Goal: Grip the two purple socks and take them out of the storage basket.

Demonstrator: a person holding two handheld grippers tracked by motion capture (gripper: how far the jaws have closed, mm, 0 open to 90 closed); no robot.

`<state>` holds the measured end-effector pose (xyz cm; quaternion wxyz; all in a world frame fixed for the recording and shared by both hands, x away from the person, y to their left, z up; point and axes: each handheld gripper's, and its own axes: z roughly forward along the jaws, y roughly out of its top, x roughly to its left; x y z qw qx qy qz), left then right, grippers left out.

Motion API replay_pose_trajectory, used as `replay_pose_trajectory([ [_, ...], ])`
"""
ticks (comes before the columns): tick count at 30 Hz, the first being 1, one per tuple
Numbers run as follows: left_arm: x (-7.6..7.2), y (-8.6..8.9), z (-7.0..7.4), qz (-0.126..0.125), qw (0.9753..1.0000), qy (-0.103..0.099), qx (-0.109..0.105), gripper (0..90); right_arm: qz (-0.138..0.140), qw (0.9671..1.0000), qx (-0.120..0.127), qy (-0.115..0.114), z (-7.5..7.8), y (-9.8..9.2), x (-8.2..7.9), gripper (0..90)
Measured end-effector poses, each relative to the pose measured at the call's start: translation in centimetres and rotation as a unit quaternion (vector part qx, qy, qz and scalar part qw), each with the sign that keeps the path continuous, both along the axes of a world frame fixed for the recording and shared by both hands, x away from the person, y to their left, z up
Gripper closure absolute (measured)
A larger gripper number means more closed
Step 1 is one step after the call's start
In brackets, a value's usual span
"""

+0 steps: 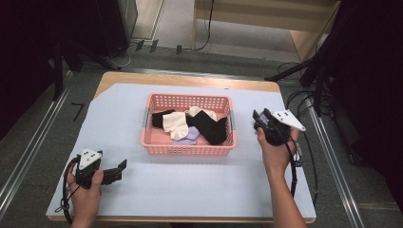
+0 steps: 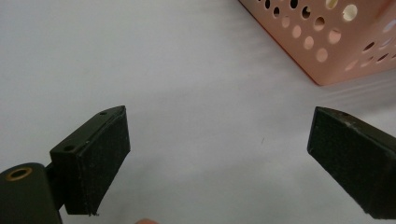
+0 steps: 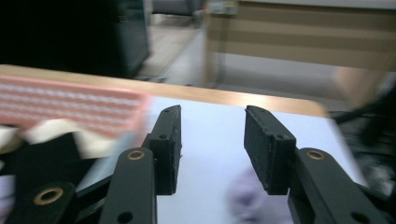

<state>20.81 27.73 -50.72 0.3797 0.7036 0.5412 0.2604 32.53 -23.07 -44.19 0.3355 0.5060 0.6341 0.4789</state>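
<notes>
A pink perforated basket (image 1: 151, 142) stands mid-table and holds several socks: a black one (image 1: 211, 127), a cream one (image 1: 175, 124) and a lavender one (image 1: 189, 137). My left gripper (image 1: 119, 169) rests low at the near left, pointing towards the basket. Its jaws stand wide open over the bare sheet (image 2: 219, 116), with the basket's corner (image 2: 327, 51) ahead on the right. My right gripper (image 1: 259, 118) is held up just beyond the basket's right end. It is open with nothing between its fingers (image 3: 212, 112). The basket and socks (image 3: 70, 112) blur at its left.
A pale sheet (image 1: 190, 190) covers the wooden table. Cables (image 1: 304, 156) trail off the right edge. Dark stand legs (image 1: 313, 71) and a wooden unit (image 1: 266, 23) stand beyond the far edge. A blurred lavender patch (image 3: 252, 200) lies under the right jaws.
</notes>
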Motion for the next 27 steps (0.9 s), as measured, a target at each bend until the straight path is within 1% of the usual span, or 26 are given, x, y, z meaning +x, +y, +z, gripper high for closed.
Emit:
replay_pose_trajectory([
  [1,0.0,0.0,0.0,0.0,1.0,0.0,0.0,6.7,0.0,1.0,0.0,0.0,0.0,0.0,0.0,56.9],
  [2,0.0,0.0,0.0,-0.001,1.0,-0.001,0.0,6.7,0.031,0.9994,-0.003,0.011,0.1,1.8,-0.1,56.9],
  [3,0.0,0.0,0.0,-0.001,1.0,-0.001,0.0,6.7,0.048,0.9987,-0.001,0.018,0.1,2.8,-0.2,57.0],
  [4,0.0,0.0,0.0,0.0,1.0,0.0,0.0,6.7,0.048,0.9987,-0.001,0.018,0.1,2.8,-0.2,57.0],
  [5,0.0,0.0,0.0,-0.001,1.0,0.0,0.0,6.7,0.067,0.9972,0.0,0.033,0.0,3.8,-0.2,58.4],
  [6,0.0,0.0,0.0,0.0,1.0,0.0,0.0,6.7,0.087,0.9951,-0.001,0.048,0.0,4.7,-0.1,59.4],
  [7,0.0,0.0,0.0,0.0,1.0,0.001,0.0,6.7,0.102,0.9933,-0.002,0.055,-0.1,5.7,0.0,60.6],
  [9,0.0,0.0,0.0,0.0,1.0,0.002,0.0,6.7,0.133,0.9883,-0.006,0.074,-0.4,7.7,0.0,64.0],
  [10,0.0,0.0,0.0,0.0,1.0,0.002,0.0,6.7,0.156,0.9835,-0.009,0.09,-0.7,9.5,0.2,65.8],
  [11,0.0,0.0,0.0,-0.001,1.0,0.002,-0.001,6.7,0.156,0.9835,-0.009,0.09,-0.7,9.5,0.2,67.9],
  [12,0.0,0.0,0.0,-0.001,1.0,0.002,-0.001,6.7,0.165,0.9812,-0.014,0.099,-0.8,10.3,0.3,69.2],
  [13,0.0,0.0,0.0,-0.001,1.0,0.002,-0.001,6.7,0.169,0.9797,-0.02,0.106,-1.0,11.1,0.4,70.3],
  [14,0.0,0.1,0.0,-0.001,1.0,0.002,-0.001,6.7,0.179,0.9762,-0.025,0.121,-1.3,12.4,0.7,70.9],
  [15,0.0,0.1,0.0,-0.001,1.0,0.002,-0.002,6.7,0.179,0.9762,-0.025,0.121,-1.3,12.4,0.7,70.9],
  [16,0.0,0.1,0.0,-0.002,1.0,0.004,-0.001,6.7,0.179,0.9756,-0.025,0.124,-1.5,13.0,0.9,71.6],
  [17,0.0,0.1,0.0,-0.002,1.0,0.003,-0.002,6.7,0.178,0.9726,-0.027,0.147,-1.8,13.9,1.3,72.1],
  [18,0.0,0.1,0.0,-0.002,1.0,0.004,-0.003,6.7,0.178,0.9726,-0.027,0.147,-1.8,13.9,1.3,72.1],
  [19,0.0,0.1,0.0,-0.001,1.0,0.004,-0.003,6.7,0.166,0.9717,-0.033,0.164,-2.1,14.7,1.7,73.7],
  [20,0.1,0.1,0.0,-0.002,1.0,0.004,-0.004,6.7,0.166,0.9717,-0.033,0.164,-2.1,14.7,1.7,73.7],
  [21,0.1,0.1,0.0,-0.002,1.0,0.005,-0.003,6.6,0.159,0.969,-0.029,0.187,-2.3,15.3,2.1,74.7],
  [22,0.1,0.1,0.0,-0.002,1.0,0.005,-0.002,6.6,0.155,0.9681,-0.03,0.194,-2.4,15.6,2.4,75.3],
  [23,0.1,0.1,0.0,-0.002,1.0,0.005,-0.003,6.6,0.155,0.9681,-0.03,0.194,-2.4,15.6,2.4,75.3],
  [24,0.1,0.1,0.0,-0.002,1.0,0.005,-0.003,6.7,0.147,0.9662,-0.032,0.21,-2.6,16.0,2.8,75.7],
  [25,0.1,0.1,0.0,-0.002,1.0,0.005,-0.003,6.7,0.147,0.9662,-0.032,0.21,-2.6,16.0,2.8,75.7],
  [26,0.1,0.1,0.0,-0.003,1.0,0.006,-0.003,6.7,0.141,0.963,-0.033,0.227,-2.7,16.3,3.1,75.7],
  [27,0.1,0.1,0.0,-0.003,1.0,0.006,-0.003,6.7,0.138,0.9607,-0.03,0.239,-2.6,16.5,3.3,75.6],
])
